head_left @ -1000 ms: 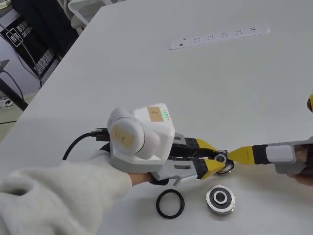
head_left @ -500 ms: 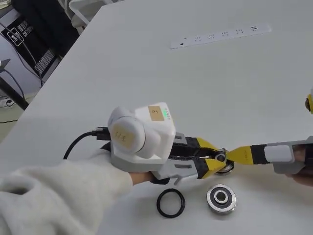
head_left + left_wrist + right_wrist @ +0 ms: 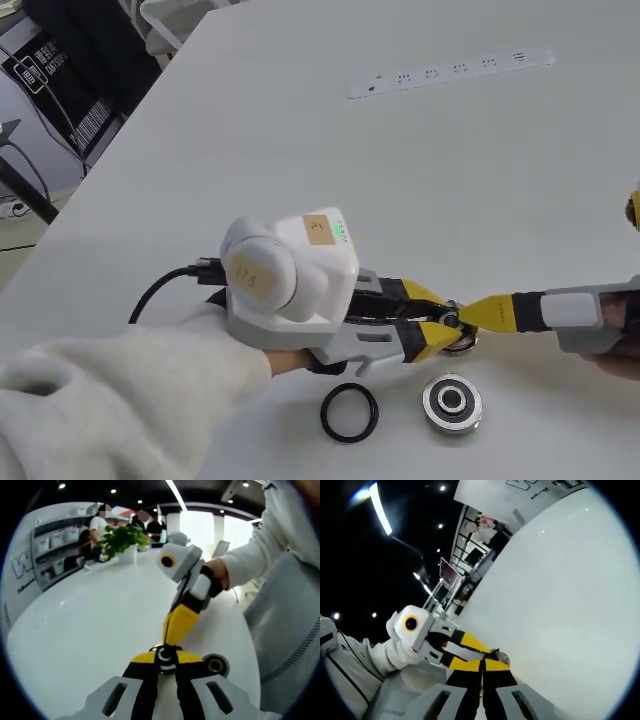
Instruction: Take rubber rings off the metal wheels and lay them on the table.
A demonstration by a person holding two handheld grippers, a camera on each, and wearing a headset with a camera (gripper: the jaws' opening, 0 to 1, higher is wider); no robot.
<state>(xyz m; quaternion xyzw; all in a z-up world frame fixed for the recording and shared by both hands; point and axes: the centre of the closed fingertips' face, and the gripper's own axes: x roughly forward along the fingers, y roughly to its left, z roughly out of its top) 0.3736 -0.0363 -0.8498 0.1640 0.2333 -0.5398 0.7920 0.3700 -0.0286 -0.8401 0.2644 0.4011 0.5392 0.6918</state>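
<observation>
The left gripper [image 3: 446, 320] has its 2 yellow-tipped jaws clenched on a small metal wheel [image 3: 460, 338], one jaw on either side, and holds it just above the white table [image 3: 300, 150]. The left gripper view shows the same grasp, with the wheel seated between the jaw tips. The right gripper [image 3: 472, 316] reaches in from the right with its jaws pressed together to a narrow point, and that point touches the near-left rim of the held wheel. The right gripper view shows the jaws closed with only a thin slit between them. Whether they pinch a rubber ring on the wheel, I cannot tell.

A hand [image 3: 290, 360] in a cream sleeve [image 3: 110, 400] carries the left gripper, and a black cable [image 3: 160, 290] trails off to its left.

Near the person, in front of the grippers, 1 loose black rubber ring [image 3: 324, 414] lies flat on the table. A second wheel [image 3: 437, 404] lies just to its right, apart from it and bare of any ring. At the far side of the table lies a white power strip [image 3: 450, 72].
</observation>
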